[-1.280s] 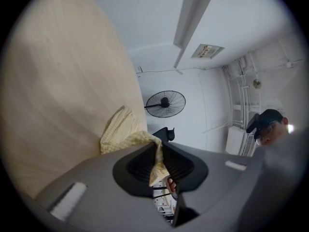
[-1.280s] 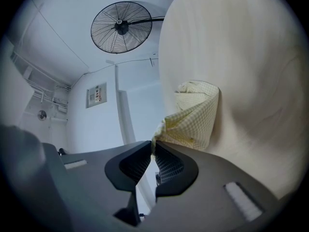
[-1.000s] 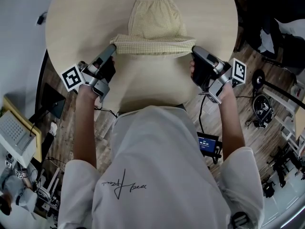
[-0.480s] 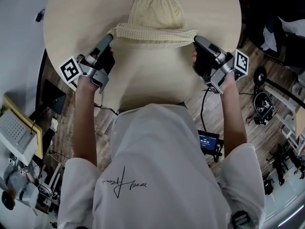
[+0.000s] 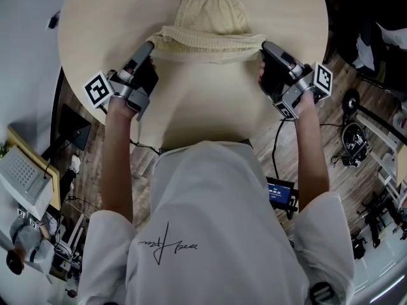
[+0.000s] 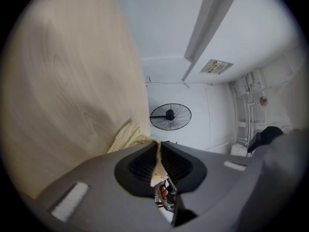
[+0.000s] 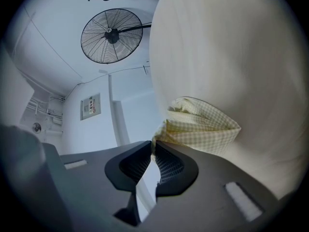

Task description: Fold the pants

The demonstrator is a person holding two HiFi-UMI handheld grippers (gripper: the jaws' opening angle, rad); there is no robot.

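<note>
The left claw and the right claw each pinch one corner of the pants, and the left one has just been closing tighter on the cloth. The held edge is now farther from the person and lower over the counter than a second ago. I judge the fold is nearly ready to lay down.

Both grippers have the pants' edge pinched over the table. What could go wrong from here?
The right gripper holds the pants only at its jaw tips, so that corner may slip out under tension. The left gripper, whose jaws have just been closing on cloth, holds deeper; uneven grips could lay the fold skewed on the table.
</note>
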